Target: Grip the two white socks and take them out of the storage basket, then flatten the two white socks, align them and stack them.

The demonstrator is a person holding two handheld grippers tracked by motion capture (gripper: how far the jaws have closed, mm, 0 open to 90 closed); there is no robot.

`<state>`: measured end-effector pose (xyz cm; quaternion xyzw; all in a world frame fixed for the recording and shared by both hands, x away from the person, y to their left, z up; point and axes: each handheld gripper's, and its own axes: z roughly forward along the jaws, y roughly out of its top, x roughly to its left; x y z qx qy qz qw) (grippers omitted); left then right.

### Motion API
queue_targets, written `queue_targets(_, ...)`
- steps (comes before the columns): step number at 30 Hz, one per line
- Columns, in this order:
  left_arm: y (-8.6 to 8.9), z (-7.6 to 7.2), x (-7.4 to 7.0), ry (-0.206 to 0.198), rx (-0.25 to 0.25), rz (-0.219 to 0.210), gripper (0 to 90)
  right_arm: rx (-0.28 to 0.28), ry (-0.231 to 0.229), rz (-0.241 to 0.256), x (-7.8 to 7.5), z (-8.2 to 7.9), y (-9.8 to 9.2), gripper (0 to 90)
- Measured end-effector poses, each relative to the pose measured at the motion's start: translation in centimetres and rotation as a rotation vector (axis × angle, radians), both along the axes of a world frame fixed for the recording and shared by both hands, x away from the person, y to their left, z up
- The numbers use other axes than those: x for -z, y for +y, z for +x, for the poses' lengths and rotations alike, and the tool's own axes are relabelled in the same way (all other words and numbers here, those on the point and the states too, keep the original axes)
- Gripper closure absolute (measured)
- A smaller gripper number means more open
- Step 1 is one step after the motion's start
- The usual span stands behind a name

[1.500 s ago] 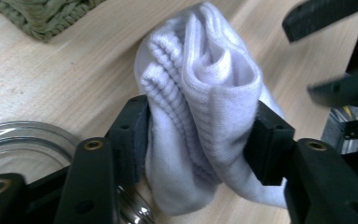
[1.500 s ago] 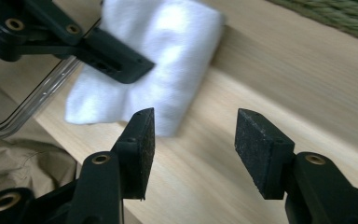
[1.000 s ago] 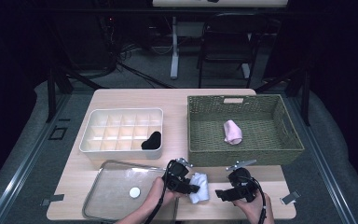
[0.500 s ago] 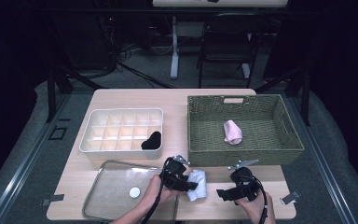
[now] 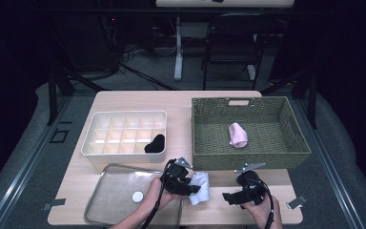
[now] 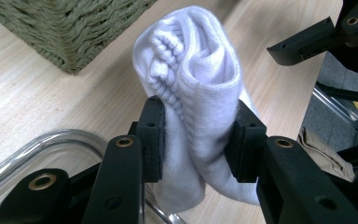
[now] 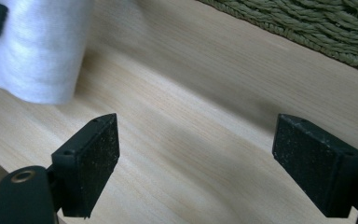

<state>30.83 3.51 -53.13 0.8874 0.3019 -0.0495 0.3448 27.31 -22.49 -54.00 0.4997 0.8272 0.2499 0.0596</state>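
My left claw (image 6: pixel 196 140) is clenched on the rolled white sock (image 6: pixel 196 88) at the table's near edge, my right claw (image 7: pixel 209 158) gaping nearby, so I'd keep squeezing mid-roll to stop it unfurling.

Pink rolled sock (image 5: pixel 238 134) in woven basket (image 5: pixel 297 140); black sock (image 5: pixel 155 143) in white divider box (image 5: pixel 95 136); clear tray (image 5: pixel 109 202) near front edge

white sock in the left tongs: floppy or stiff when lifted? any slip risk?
Likely floppy: the white sock bulges above the left tongs and sags below the pads. Probably light, since the knit compresses visibly between them. Slip looks unlikely, as the ribbed fabric is pinched on both sides, though loose folds could shift or unroll.
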Motion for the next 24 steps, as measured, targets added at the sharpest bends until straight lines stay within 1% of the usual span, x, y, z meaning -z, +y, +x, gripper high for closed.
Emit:
queue_targets(8,0.8,-0.2,-0.5,-0.014,0.004,0.007,63.0,0.007,-0.006,-0.011,0.0,0.0,-0.1,12.7)
queue_targets(14,1.5,-0.2,-1.0,-0.029,-0.007,0.017,63.0,0.002,-0.002,-0.018,0.0,0.1,-0.2,11.8)
queue_targets(18,2.1,-0.2,-1.1,-0.031,-0.012,0.026,63.0,0.003,-0.010,-0.017,0.0,0.1,-0.2,11.7)
queue_targets(21,2.5,-0.5,-1.2,-0.036,-0.013,0.030,63.0,0.000,-0.003,-0.020,0.0,0.1,-0.2,11.4)
queue_targets(24,2.8,-0.8,-1.5,-0.043,-0.013,0.031,63.0,0.000,-0.007,-0.025,0.0,0.2,-0.2,11.3)
